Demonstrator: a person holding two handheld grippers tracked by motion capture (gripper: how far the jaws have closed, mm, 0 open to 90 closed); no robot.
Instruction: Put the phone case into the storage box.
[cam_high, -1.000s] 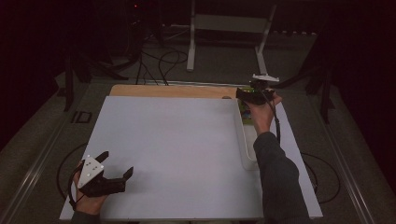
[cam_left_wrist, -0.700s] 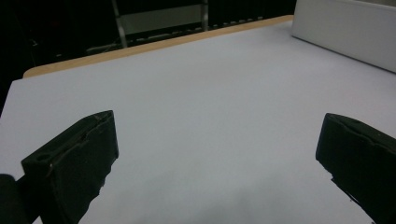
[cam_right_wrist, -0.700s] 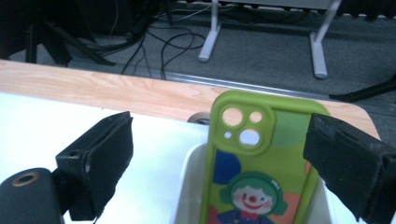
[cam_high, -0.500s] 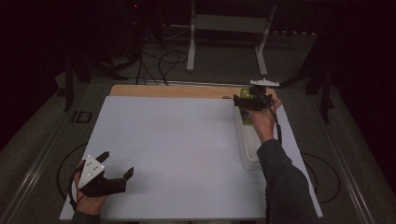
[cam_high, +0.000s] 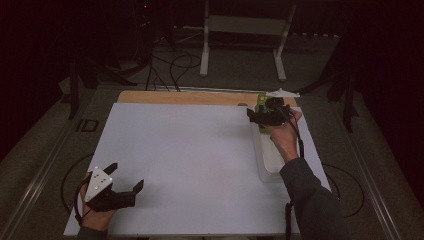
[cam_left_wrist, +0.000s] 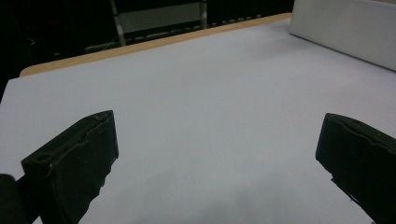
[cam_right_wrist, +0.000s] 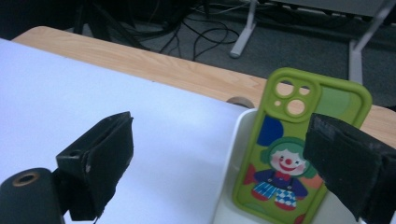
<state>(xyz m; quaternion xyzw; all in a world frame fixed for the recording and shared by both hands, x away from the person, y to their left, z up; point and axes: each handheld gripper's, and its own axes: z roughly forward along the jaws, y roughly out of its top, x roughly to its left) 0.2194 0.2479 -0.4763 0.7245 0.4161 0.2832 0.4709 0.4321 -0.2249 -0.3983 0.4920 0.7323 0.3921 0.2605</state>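
Dark room all round, with cables and a metal stand (cam_high: 243, 30) on the floor beyond the table. White sheet (cam_high: 190, 160) over most of the tabletop, bare wood strip (cam_high: 185, 97) showing along the far edge. Wide, flat stretch of sheet between the two hands, with room to move across it.

Left gripper (cam_high: 125, 182) low at the near left corner, close to the sheet's near and left edges, jaws spread wide with nothing between them. Same seen in the left gripper view: left gripper (cam_left_wrist: 215, 154) over plain white, the wood edge (cam_left_wrist: 140, 46) far ahead, the side wall of a white tray (cam_left_wrist: 345, 32) at the upper right.

Right gripper (cam_high: 260, 116) up at the far right, over the far end of the long white tray (cam_high: 267, 170), which runs along the sheet's right edge. Jaws apart, not clamped on anything. In the right gripper view, right gripper (cam_right_wrist: 219, 161) looks down at a green phone case (cam_right_wrist: 289, 154) with a clown picture, leaning at the far end inside the tray (cam_right_wrist: 231, 158), camera cutouts uppermost. Right jaw overlaps the case's right edge in that view; contact cannot be told. Left jaw well clear, over the sheet. Case (cam_high: 261, 100) just a green patch in the high view, near the wood strip.
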